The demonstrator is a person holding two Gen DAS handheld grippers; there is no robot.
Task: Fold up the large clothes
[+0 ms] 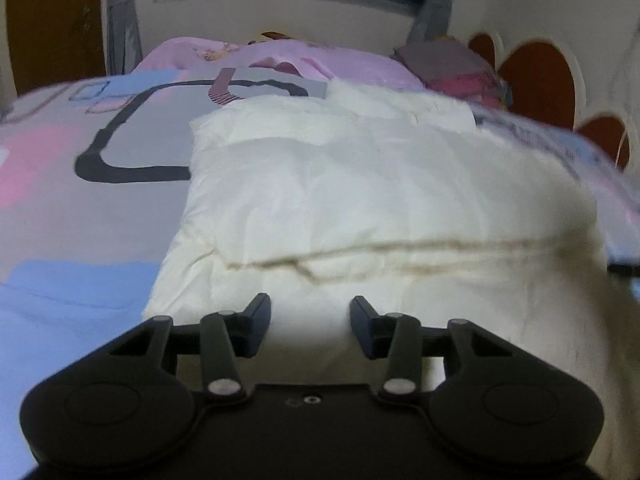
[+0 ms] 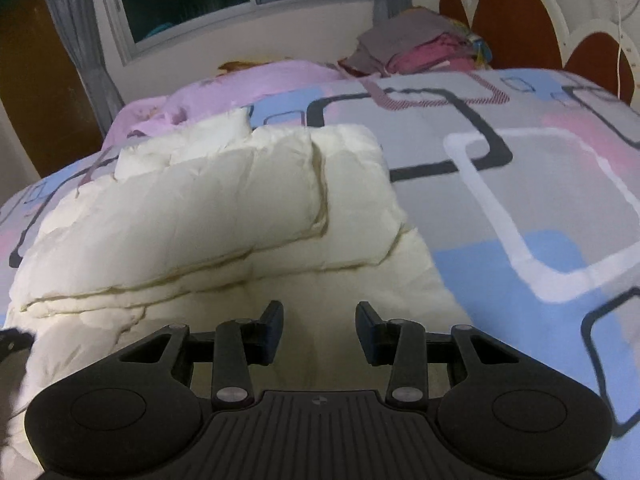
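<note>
A cream padded garment (image 1: 360, 184) lies folded on the bed, with quilted seams across it. My left gripper (image 1: 310, 320) hovers over its near edge with the jaws partly apart. White cloth shows in the gap but the pads do not press on it. In the right wrist view the same garment (image 2: 208, 216) fills the left and middle. My right gripper (image 2: 319, 326) is over its near right part, with the jaws equally parted and nothing pinched. A dark shape at the left edge (image 2: 12, 340) may be the other gripper.
The bed cover (image 2: 520, 200) is grey with blue, pink, black and white squares. A pink blanket (image 1: 280, 56) and a pile of folded clothes (image 2: 416, 48) lie at the far side. A headboard (image 2: 516, 24), window and curtains stand behind.
</note>
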